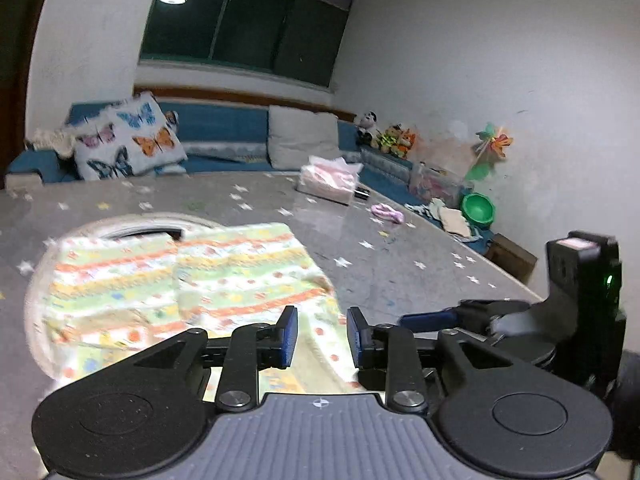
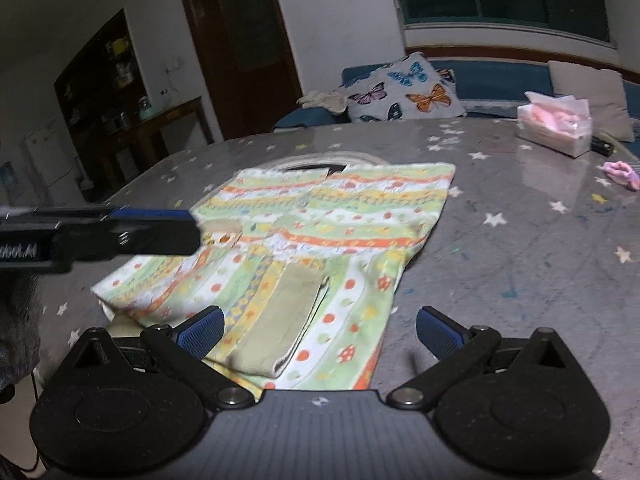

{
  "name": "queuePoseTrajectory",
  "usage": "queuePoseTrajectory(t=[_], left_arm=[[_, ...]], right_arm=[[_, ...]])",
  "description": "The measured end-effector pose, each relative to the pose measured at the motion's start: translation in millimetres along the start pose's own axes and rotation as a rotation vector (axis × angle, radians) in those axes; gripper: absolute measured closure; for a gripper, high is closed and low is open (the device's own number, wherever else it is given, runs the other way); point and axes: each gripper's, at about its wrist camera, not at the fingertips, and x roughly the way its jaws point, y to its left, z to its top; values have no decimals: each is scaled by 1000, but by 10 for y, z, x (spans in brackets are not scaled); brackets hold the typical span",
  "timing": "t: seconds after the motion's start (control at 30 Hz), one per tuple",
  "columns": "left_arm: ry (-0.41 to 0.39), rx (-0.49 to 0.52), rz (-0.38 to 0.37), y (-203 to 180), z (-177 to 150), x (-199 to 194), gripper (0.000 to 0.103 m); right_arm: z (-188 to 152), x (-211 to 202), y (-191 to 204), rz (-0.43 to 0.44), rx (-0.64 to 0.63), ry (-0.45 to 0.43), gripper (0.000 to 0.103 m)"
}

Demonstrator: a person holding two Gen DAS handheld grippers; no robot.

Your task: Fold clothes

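Note:
A child's striped garment (image 2: 320,236) in green, orange and yellow lies partly folded on the grey star-patterned table (image 2: 520,248), with a plain olive strip (image 2: 280,320) on its near part. It also shows in the left wrist view (image 1: 192,280). My right gripper (image 2: 320,332) is wide open just above the garment's near edge, holding nothing. My left gripper (image 1: 322,338) is open with a narrow gap, over the garment's near right corner, empty. The left gripper also shows as a dark bar (image 2: 120,232) at the garment's left edge in the right wrist view.
A pink tissue box (image 2: 556,128) and a small pink cloth (image 2: 622,174) lie at the table's far right. A blue sofa with a butterfly cushion (image 2: 408,92) stands behind the table. Toys and a green bowl (image 1: 478,208) lie by the right wall.

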Motion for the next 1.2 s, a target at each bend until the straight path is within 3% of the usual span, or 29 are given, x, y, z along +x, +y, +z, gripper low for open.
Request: queuePoseTrajectory(t=[0.13, 0.33, 0.53, 0.73, 0.8, 0.9, 1.0, 1.07, 1.17, 1.2], left_arm=[[3, -22, 129, 326, -30, -112, 74], [82, -76, 315, 833, -233, -155, 78], [149, -76, 409, 1099, -400, -49, 81], [148, -83, 417, 1198, -405, -38, 80], [145, -78, 420, 1185, -386, -29, 79], [138, -67, 415, 1147, -365, -28, 79], [139, -63, 414, 1146, -366, -12, 79], [141, -62, 415, 1151, -369, 1, 79], [145, -60, 416, 1158, -375, 21, 79], [145, -58, 417, 1159, -376, 26, 79]], right_arm=[[79, 3, 67, 30, -4, -23, 0], [129, 240, 284, 115, -35, 6, 0], [99, 542, 410, 144, -38, 76, 0], [103, 618, 297, 92, 15, 95, 0], [118, 627, 257, 86, 29, 98, 5], [139, 652, 236, 79, 31, 98, 17], [160, 681, 219, 68, 31, 93, 34], [177, 690, 211, 54, 30, 93, 63], [196, 707, 167, 72, 54, 100, 86], [202, 706, 173, 74, 52, 99, 87]])
